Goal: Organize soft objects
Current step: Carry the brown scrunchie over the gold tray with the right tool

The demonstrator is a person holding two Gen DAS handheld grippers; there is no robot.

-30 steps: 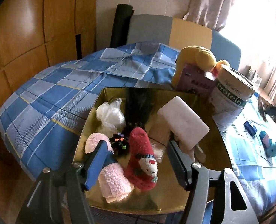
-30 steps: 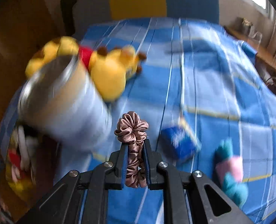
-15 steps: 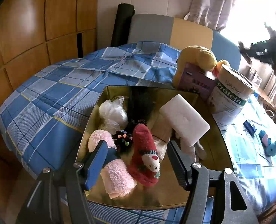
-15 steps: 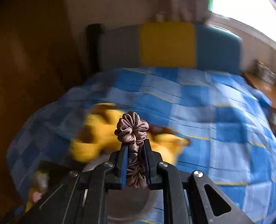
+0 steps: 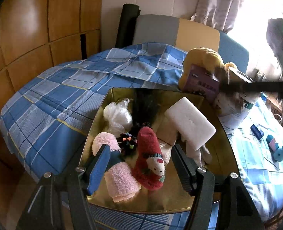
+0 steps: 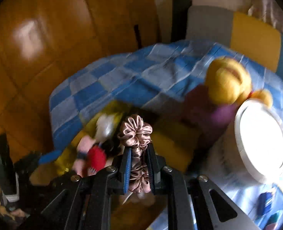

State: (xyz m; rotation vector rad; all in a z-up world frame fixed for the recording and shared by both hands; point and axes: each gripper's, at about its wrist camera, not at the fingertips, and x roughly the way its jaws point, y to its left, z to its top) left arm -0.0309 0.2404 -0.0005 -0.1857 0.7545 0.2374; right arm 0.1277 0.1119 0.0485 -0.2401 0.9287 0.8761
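The left hand-held gripper (image 5: 141, 164) hangs with its jaws apart and nothing between them, just above the near end of a gold tray (image 5: 214, 164) on the bed (image 5: 51, 103). Under it in the tray lie a rolled pink sock (image 5: 120, 178) and a red sock (image 5: 151, 159) with a white face; behind them sit a dark hair tie with coloured beads (image 5: 127, 140), a white sponge block (image 5: 190, 123) and a crumpled plastic bag (image 5: 117, 115). The right hand-held gripper (image 6: 139, 154) is clamped on a brown satin scrunchie (image 6: 135, 132), held in the air over the tray. Farther off stand a purple box (image 5: 202, 85), a white canister (image 6: 260, 140) and a yellow plush toy (image 5: 204, 59)
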